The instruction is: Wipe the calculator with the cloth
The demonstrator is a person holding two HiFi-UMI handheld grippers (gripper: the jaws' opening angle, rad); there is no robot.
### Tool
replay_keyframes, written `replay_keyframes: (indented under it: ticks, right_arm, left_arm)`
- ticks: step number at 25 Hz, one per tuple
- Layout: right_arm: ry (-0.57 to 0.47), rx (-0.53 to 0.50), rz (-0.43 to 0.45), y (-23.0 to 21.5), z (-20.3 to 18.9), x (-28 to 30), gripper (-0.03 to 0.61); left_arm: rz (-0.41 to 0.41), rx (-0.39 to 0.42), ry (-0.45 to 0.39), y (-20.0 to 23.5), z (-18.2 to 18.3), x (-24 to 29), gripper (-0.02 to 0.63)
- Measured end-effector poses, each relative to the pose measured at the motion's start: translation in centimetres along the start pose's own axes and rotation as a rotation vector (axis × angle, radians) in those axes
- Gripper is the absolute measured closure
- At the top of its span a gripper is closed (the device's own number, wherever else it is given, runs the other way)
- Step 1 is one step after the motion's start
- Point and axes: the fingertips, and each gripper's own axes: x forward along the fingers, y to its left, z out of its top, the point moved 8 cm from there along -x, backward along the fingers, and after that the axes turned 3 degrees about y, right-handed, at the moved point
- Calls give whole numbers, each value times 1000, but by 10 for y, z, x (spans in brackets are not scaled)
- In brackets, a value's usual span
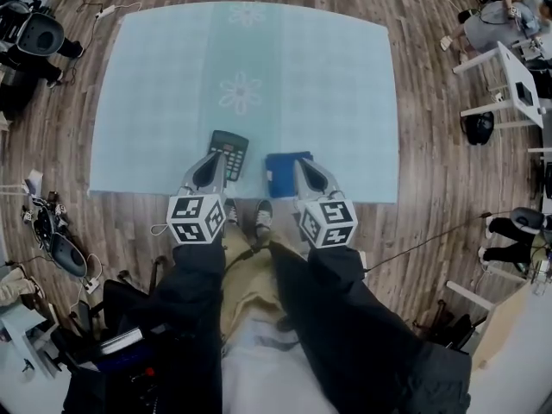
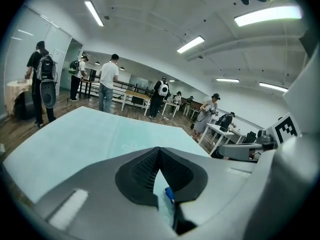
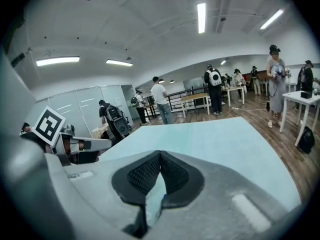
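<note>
reading both jaw pairs as closed and empty: cloth [image 1: 287, 172] lies just left of my right gripper [image 1: 304, 167] at the near edge of the mat [image 1: 155, 76], calculator [image 1: 229, 153] just right of my left gripper [image 1: 212, 162], long axis running away from me, so right takes cloth.

Bright, even light from ceiling strip lights [image 2: 190, 44], fisheye distortion and dark vignetting at edges
</note>
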Motion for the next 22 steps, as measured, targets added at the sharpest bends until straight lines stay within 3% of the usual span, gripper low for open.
replay_keyframes:
  ticks: [18, 20, 22]
  right_arm:
    - [377, 139, -175, -65, -111, 63, 574]
    - [411, 149, -173, -76, -120, 68, 509]
    - [450, 150, -169, -85, -127, 74, 485]
  left_arm:
    - [11, -32, 272, 64, -61, 53, 616]
    - [10, -31, 286, 66, -64, 57, 617]
    - [8, -33, 301, 69, -66, 60, 617]
